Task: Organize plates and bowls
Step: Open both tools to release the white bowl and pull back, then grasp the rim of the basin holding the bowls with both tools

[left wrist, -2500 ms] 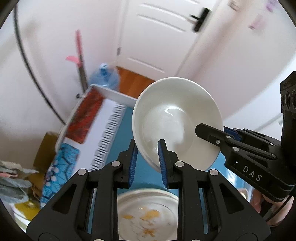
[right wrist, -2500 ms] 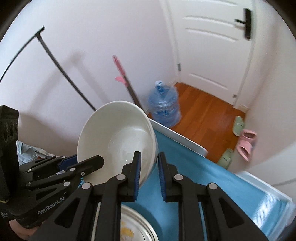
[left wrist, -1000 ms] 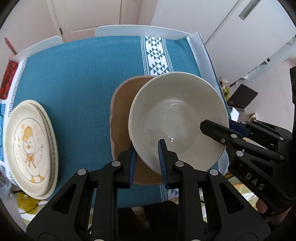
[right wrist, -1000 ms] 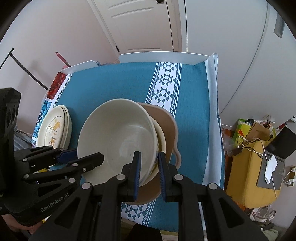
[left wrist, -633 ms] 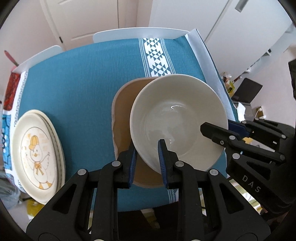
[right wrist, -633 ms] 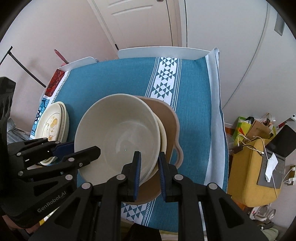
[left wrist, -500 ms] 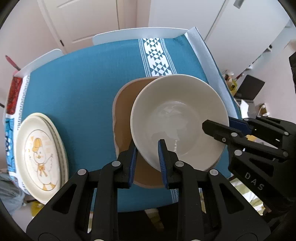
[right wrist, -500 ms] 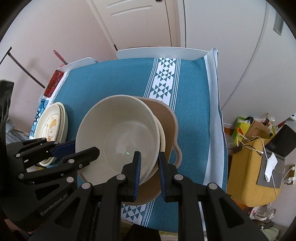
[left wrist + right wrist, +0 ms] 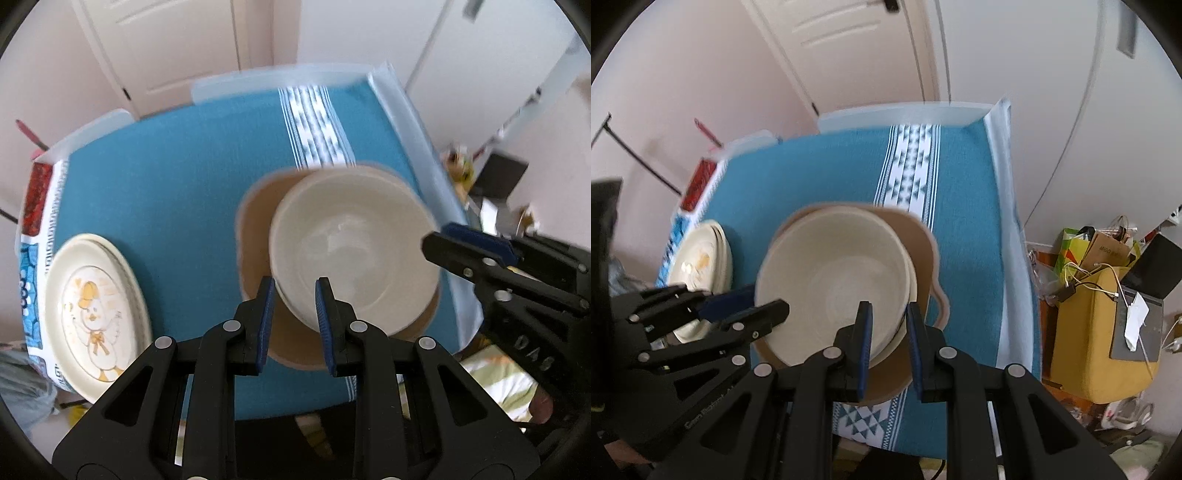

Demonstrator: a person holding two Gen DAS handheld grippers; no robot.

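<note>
Here I hold one cream bowl [image 9: 354, 254] by its rim with both grippers, over the brown dish [image 9: 255, 236].

My left gripper [image 9: 293, 306] pinches the bowl's near-left rim; my right gripper [image 9: 888, 328] pinches the opposite rim. The bowl sits above a second cream bowl [image 9: 911, 291] nested in the brown dish on the teal-clothed counter [image 9: 177, 177]. A stack of chick-printed plates [image 9: 96, 317] lies well apart, at the counter's left edge.

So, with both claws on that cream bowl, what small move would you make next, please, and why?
Probably ease it straight down. The left claw and right claw each pinch the rim of the cream bowl, which sits over another bowl in the brown dish; whether it has seated is unclear.
</note>
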